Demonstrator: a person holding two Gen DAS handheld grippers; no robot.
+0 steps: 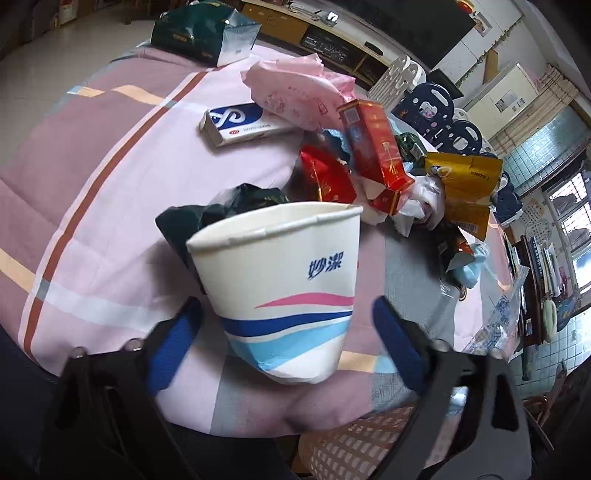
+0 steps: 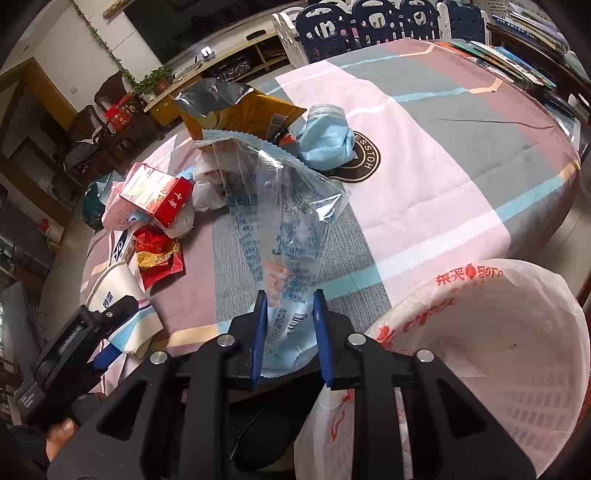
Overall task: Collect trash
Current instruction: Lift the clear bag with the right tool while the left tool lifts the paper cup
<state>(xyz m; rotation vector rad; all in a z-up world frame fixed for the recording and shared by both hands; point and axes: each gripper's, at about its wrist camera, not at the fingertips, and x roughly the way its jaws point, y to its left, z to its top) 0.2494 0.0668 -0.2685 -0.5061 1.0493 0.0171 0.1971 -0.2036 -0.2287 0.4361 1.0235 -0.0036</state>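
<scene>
1. Nearest the person, the bin [image 2: 517, 332] stands at the table edge, lined with a white bag; what shows of its inside looks empty, so little if anything seems collected yet.
2. The right gripper [image 2: 288, 325] has its fingers nearly together, clamped on a clear wrapper [image 2: 280, 221] that sticks up over the tablecloth [image 2: 443, 166], just left of the bin. I judge this piece is about to go in.
3. The left gripper [image 1: 284, 332] has its fingers wide apart on either side of a paper cup [image 1: 284, 280]. A gap shows at the right pad [image 1: 395, 339]; the left pad [image 1: 173, 332] is near the cup, but I cannot tell if it touches. The cup tilts, and I cannot tell what bears it.
4. Further off, most trash lies uncollected in a heap: a red box [image 1: 373, 147], a gold packet [image 1: 465, 184], a red wrapper [image 1: 325, 177], a pink wrapper [image 1: 299, 92], a blue mask [image 2: 325, 140], and a white-and-blue box [image 1: 243, 123] beside it.
5. At the far edge sits a dark green bag [image 1: 192, 33].
</scene>
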